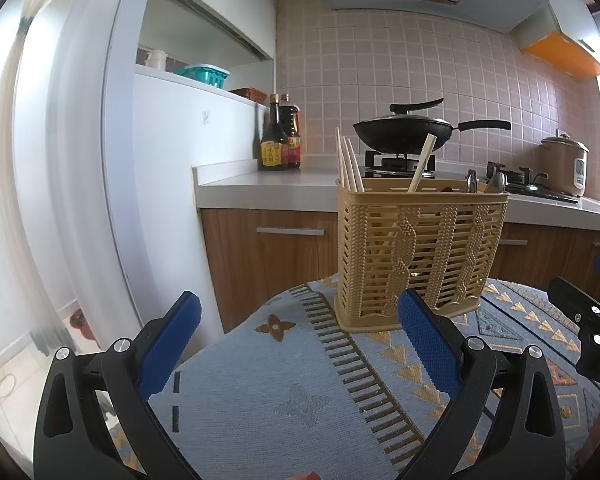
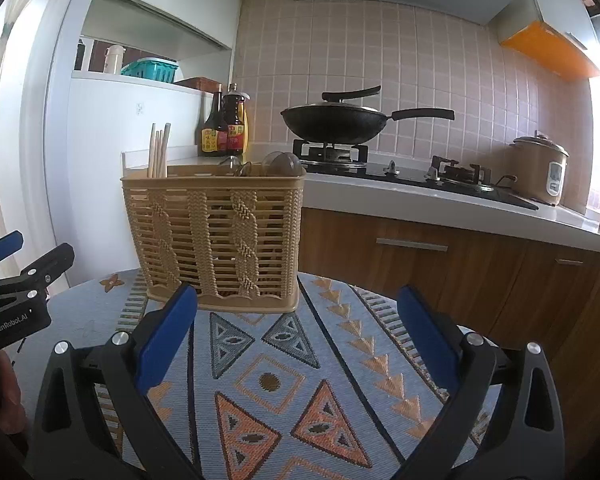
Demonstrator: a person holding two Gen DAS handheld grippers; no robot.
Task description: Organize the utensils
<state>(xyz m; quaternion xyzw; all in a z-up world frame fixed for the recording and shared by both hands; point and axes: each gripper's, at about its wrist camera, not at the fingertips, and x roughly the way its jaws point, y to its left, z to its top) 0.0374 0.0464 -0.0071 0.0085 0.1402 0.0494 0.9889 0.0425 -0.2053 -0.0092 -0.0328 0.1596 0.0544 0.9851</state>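
A tan woven plastic utensil holder (image 1: pixel 416 256) stands on a table with a patterned blue cloth (image 1: pixel 284 392); it also shows in the right wrist view (image 2: pixel 216 240). Wooden chopsticks (image 1: pixel 350 166) stick up from its left compartment and metal spoons (image 2: pixel 280 164) from its right side. My left gripper (image 1: pixel 300 332) is open and empty, near the holder's front left. My right gripper (image 2: pixel 298 324) is open and empty, just in front of the holder's right corner. Each gripper shows at the edge of the other's view.
Behind the table runs a kitchen counter (image 1: pixel 260 184) with sauce bottles (image 1: pixel 278 140), a black wok (image 2: pixel 336 120) on a gas stove and a rice cooker (image 2: pixel 542 170). Wooden cabinets (image 2: pixel 440 256) sit below. A white wall stands at left.
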